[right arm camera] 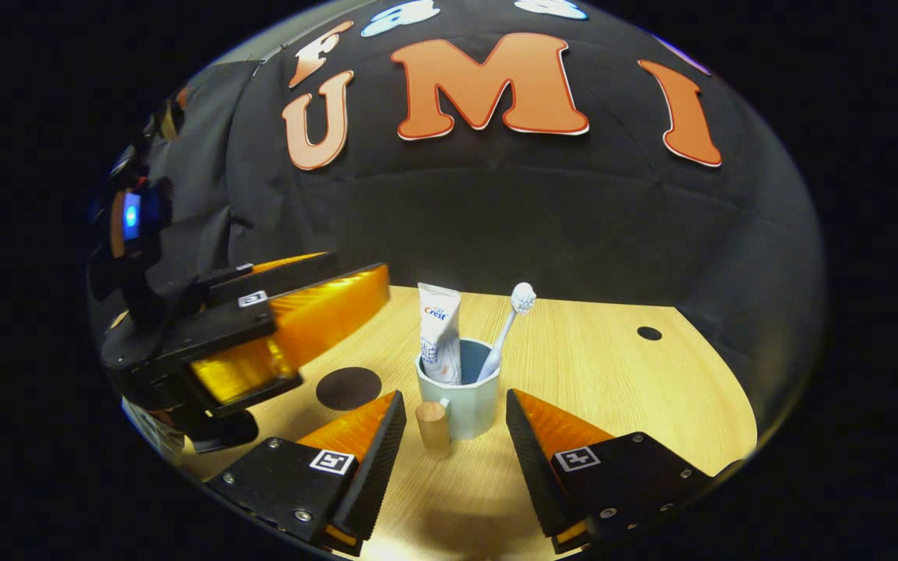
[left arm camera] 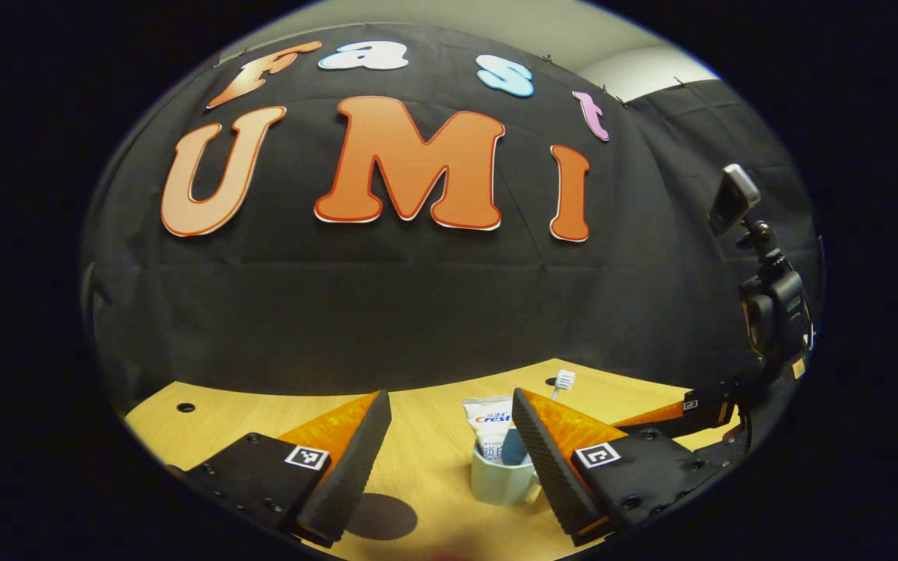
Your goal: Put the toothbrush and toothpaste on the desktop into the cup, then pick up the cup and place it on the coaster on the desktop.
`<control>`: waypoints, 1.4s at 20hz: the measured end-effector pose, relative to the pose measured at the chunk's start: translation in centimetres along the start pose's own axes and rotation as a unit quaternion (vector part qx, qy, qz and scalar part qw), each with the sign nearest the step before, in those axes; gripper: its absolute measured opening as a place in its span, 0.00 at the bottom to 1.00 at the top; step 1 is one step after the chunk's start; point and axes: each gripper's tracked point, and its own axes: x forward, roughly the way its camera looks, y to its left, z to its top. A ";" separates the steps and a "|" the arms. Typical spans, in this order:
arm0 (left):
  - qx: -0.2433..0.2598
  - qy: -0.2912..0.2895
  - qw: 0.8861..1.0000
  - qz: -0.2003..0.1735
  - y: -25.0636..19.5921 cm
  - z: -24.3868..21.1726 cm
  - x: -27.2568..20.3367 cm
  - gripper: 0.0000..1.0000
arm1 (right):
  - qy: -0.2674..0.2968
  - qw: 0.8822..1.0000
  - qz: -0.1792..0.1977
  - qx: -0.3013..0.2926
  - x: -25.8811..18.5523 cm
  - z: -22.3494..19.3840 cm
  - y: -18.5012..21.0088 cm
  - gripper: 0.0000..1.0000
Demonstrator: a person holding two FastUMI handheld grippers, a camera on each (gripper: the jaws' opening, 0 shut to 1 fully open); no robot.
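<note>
Toothpaste (right arm camera: 439,331) and toothbrush (right arm camera: 505,331) stand upright in the cup (right arm camera: 461,405) on the bench (right arm camera: 613,374) — loading done. Right tool (right arm camera: 455,436) wide, straddling the wooden handle (right arm camera: 433,427), likely for the lift. Coaster (right arm camera: 348,387) lies just left; left tool (left arm camera: 451,448) wide, empty.

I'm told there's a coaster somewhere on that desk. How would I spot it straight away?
Start at the light wooden desktop and find the pale mug holding a toothpaste tube and a toothbrush. In the right gripper view, the coaster lies just left of that mug, apart from it. It is the one flat, dark, round disc with nothing on it, far larger than the small dark hole in the desktop.
</note>
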 end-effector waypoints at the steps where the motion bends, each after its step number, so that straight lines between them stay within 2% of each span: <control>1: -0.001 0.010 1.000 -0.005 -0.1 -0.6 -0.6 1.00 | 0.011 1.000 -0.005 0.002 0.4 0.2 0.1 0.78; 2: 0.003 0.016 1.000 0.001 0.5 -0.9 -1.2 0.96 | 0.023 1.000 -0.010 0.001 0.7 0.3 0.2 0.78; 8: 0.029 0.032 0.999 0.032 3.8 -1.6 -4.5 0.98 | 0.098 0.992 -0.067 -0.036 2.0 0.2 -0.7 0.78; 11: 0.030 0.032 0.998 0.047 5.8 -1.9 -6.3 0.98 | 0.129 0.989 -0.070 -0.032 2.7 0.0 -0.8 0.79; 13: 0.020 0.046 0.998 0.037 5.8 -3.3 -7.6 0.98 | 0.164 0.984 -0.068 -0.005 3.3 -0.9 -0.7 0.79; 16: 0.032 0.051 0.997 0.049 7.3 -4.1 -9.2 0.99 | 0.197 0.978 -0.063 0.012 4.0 -1.6 -0.8 0.81; 22: 0.007 0.057 0.996 0.068 9.5 -5.1 -11.0 0.99 | 0.280 0.958 -0.057 -0.029 5.5 -4.3 0.0 0.80; 24: -0.002 0.063 0.995 0.074 10.1 -5.7 -11.8 0.99 | 0.302 0.950 -0.071 -0.032 5.7 -4.9 0.0 0.76; 28: -0.008 0.069 0.994 0.080 10.6 -6.5 -13.3 1.00 | 0.315 0.946 -0.078 -0.028 5.8 -5.4 0.0 0.71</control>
